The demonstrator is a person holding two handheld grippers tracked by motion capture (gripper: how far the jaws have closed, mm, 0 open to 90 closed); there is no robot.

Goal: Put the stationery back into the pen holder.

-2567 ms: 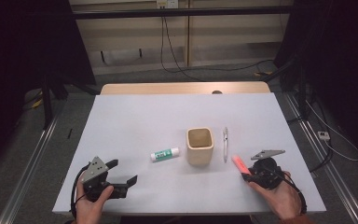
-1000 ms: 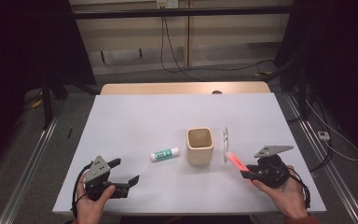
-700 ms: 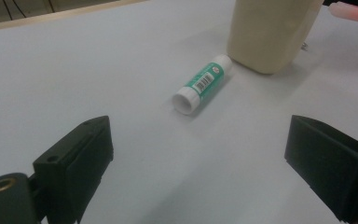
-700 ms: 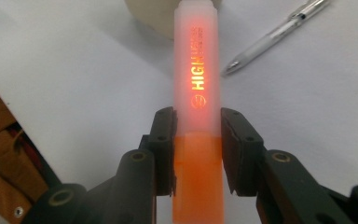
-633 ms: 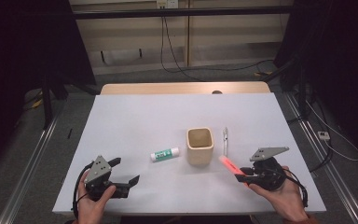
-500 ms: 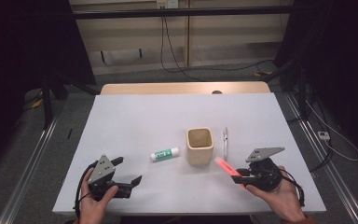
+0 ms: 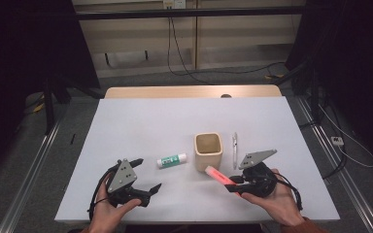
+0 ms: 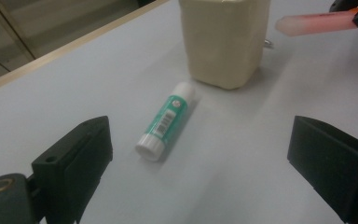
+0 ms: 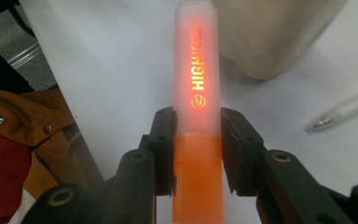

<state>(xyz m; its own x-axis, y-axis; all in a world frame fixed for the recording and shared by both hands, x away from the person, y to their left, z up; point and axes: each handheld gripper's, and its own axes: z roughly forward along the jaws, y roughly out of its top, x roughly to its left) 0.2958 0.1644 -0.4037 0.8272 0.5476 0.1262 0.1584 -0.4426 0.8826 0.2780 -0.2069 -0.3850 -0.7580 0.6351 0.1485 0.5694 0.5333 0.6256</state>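
— What's the right gripper [image 7: 236, 184] doing?

— It's gripping an orange highlighter [image 7: 221, 178], jaws clenched on the barrel about where the frosted cap meets the orange body. In the right gripper view the highlighter [image 9: 196, 112] is pointing straight out between the jaws, cap end toward the cup [image 9: 270, 32]. It's sitting near the front of the table, just short of the cup [image 7: 208, 150], not touching it.

— And the left gripper [image 7: 143, 182]?

— Jaws spread wide, grasping nothing. In the left gripper view they're framing a glue stick [image 8: 166, 121] that's lying flat on the table, with the cup [image 8: 223, 39] just beyond it.

— What's the table like?

— White top [image 7: 175, 121], a wooden strip along the far edge. Past it there's grey floor, cables trailing, and dark curtains hanging at both sides.

— Anything else lying about?

— The glue stick [image 7: 171, 159] is lying just left of the cup, and a pen [image 7: 234, 149] is lying just right of it, near the right gripper. Nothing's standing between the highlighter and the cup.
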